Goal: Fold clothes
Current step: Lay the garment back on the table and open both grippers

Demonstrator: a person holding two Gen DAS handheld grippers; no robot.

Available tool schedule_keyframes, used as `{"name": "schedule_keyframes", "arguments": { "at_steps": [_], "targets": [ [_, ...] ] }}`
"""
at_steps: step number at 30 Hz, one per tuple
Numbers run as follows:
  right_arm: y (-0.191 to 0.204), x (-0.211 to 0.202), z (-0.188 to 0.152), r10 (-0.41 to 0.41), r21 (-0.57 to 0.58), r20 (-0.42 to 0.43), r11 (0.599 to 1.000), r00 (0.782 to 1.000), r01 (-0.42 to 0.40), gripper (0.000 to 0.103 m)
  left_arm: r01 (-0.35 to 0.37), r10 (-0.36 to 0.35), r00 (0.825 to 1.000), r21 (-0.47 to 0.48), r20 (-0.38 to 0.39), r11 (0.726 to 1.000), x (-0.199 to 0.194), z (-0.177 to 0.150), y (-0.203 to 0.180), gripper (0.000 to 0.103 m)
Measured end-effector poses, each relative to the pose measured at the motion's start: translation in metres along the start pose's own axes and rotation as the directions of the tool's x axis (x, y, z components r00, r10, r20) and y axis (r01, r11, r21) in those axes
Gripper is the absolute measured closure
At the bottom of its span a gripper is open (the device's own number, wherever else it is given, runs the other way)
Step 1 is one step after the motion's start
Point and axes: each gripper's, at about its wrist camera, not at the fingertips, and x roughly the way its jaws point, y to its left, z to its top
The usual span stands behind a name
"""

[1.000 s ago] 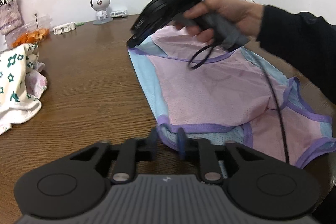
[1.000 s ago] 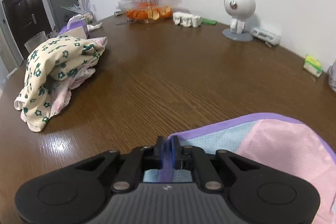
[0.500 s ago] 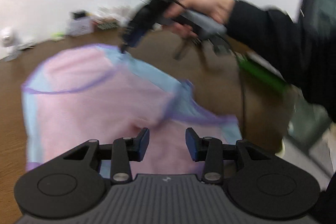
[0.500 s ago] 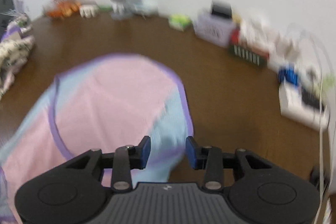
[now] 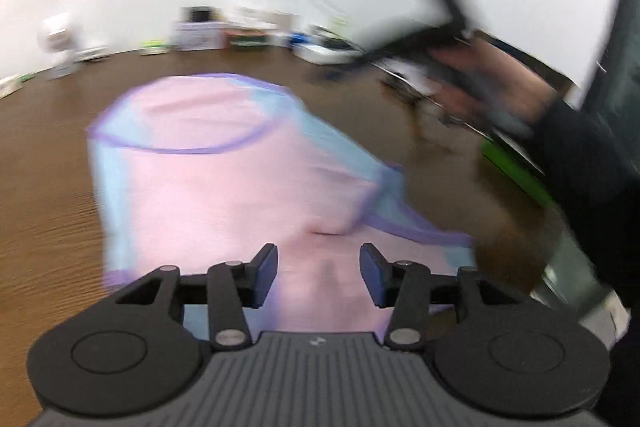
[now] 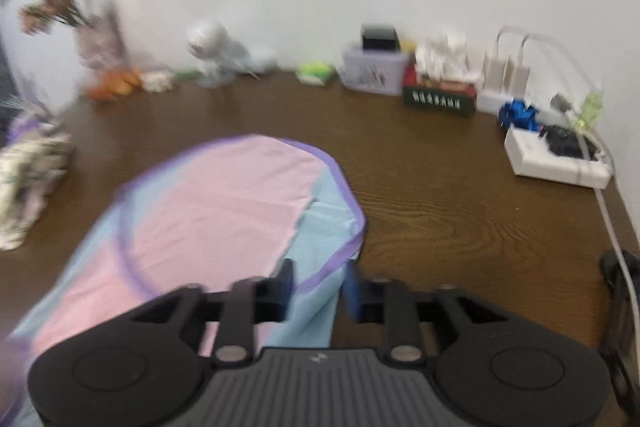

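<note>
Garment (image 5: 240, 187) lies doubled on the desk (image 6: 440, 179), both our tongs (image 5: 319, 273) (image 6: 318, 285) released above it; a crumpled pile (image 6: 28, 179) waits by the left edge.

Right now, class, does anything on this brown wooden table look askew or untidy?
Yes. The pink and blue purple-trimmed top lies folded unevenly, one armhole flap sticking out sideways. Both open grippers, left and right, hold nothing.
</note>
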Motion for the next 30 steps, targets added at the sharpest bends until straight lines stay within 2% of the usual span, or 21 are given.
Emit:
{"name": "schedule_keyframes", "arguments": {
  "at_steps": [1,4,7,10,12,15,20,22,24,28,30],
  "targets": [
    [0.003,-0.015,-0.012,0.016,-0.017,0.002,1.000,1.000,-0.016,0.066,-0.028,0.029,1.000,-0.025,0.003,0.999,-0.005,-0.002,0.010,0.056],
    [0.019,-0.039,-0.060,0.026,-0.058,-0.043,0.998,0.999,-0.028,0.069,-0.002,0.002,1.000,-0.055,-0.016,0.999,-0.004,-0.012,0.013,0.056],
    [0.036,-0.058,-0.106,0.027,-0.080,-0.087,0.996,0.996,-0.034,0.070,0.006,-0.007,0.999,-0.033,-0.053,0.999,0.007,-0.021,0.001,0.057],
    [0.048,-0.061,-0.130,0.035,-0.067,-0.090,0.997,0.995,-0.041,0.083,-0.042,0.042,0.993,0.002,-0.106,0.999,0.019,-0.028,-0.009,0.059],
    [0.055,-0.064,-0.137,-0.006,-0.119,-0.067,0.993,0.998,-0.002,0.085,-0.088,0.091,0.989,0.036,-0.112,0.995,0.025,-0.032,-0.013,0.060],
    [0.056,-0.074,-0.141,-0.064,-0.132,-0.056,0.990,0.996,0.056,0.086,-0.110,0.114,0.987,0.044,-0.109,0.993,0.023,-0.039,-0.013,0.060],
    [0.067,-0.089,-0.150,-0.074,-0.145,-0.009,0.987,0.997,0.072,0.084,-0.118,0.122,0.987,0.045,-0.105,0.992,0.018,-0.046,-0.014,0.060],
    [0.077,-0.089,-0.159,-0.057,-0.180,-0.017,0.982,0.998,0.053,0.086,-0.100,0.102,0.990,0.027,-0.098,0.995,0.012,-0.048,-0.010,0.060],
    [0.084,-0.090,-0.168,-0.051,-0.210,-0.019,0.977,0.999,0.046,0.092,-0.080,0.081,0.993,0.008,-0.091,0.997,0.006,-0.049,-0.005,0.060],
    [0.086,-0.112,-0.181,-0.090,-0.188,0.041,0.977,0.995,0.096,0.089,-0.042,0.039,0.996,-0.030,-0.075,0.999,-0.005,-0.053,0.004,0.060],
    [0.090,-0.130,-0.188,-0.016,-0.190,0.111,0.981,0.994,0.037,0.088,0.014,-0.018,0.998,-0.066,-0.053,0.998,-0.010,-0.053,0.009,0.060]
  ]
}}
